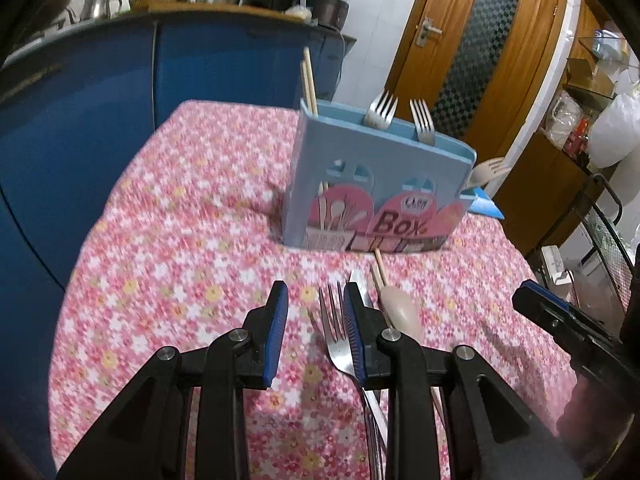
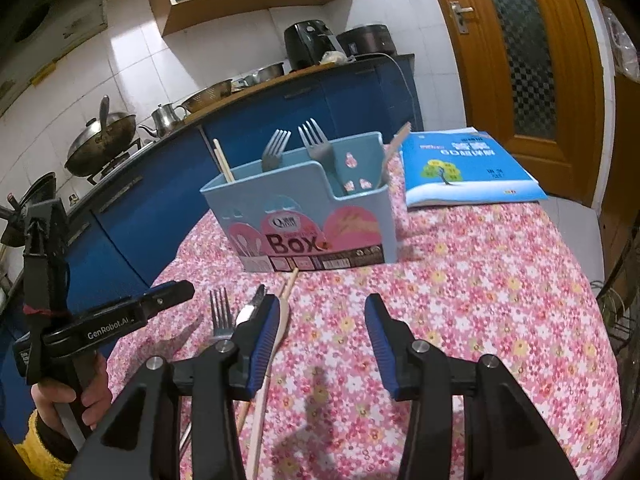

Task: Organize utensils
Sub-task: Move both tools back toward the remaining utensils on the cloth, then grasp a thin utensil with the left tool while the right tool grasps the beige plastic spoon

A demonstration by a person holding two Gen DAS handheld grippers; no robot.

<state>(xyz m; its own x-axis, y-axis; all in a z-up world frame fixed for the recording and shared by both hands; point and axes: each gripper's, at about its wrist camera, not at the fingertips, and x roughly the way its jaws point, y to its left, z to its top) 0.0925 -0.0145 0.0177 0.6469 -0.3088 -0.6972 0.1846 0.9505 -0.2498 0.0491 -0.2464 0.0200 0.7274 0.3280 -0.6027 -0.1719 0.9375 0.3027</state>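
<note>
Surface [image 1: 192, 208] under floral cloth; blue holder [image 2: 304, 208] upright mid-surface, front printed "Box", sorted by compartment: chopsticks [image 2: 222, 160] left, two forks [image 2: 276, 148] middle, pale spoon [image 2: 394, 148] in the side pocket. Blue book [image 2: 468, 168] lies behind, title unreadable. Loose fork [image 1: 334, 328], knife [image 1: 360, 284], spoon [image 1: 400, 312] and chopsticks [image 1: 378, 268] lie before the holder. My left gripper [image 1: 314, 308] is spread around the fork, empty; right gripper [image 2: 322, 324] is spread, empty. The other tool reads "GenRobot.AI".

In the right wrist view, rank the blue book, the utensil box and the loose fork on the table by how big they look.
1. Utensil box and blue book: about alike, so unranked.
2. Loose fork: clearly smallest, though partly hidden behind the gripper.
</note>
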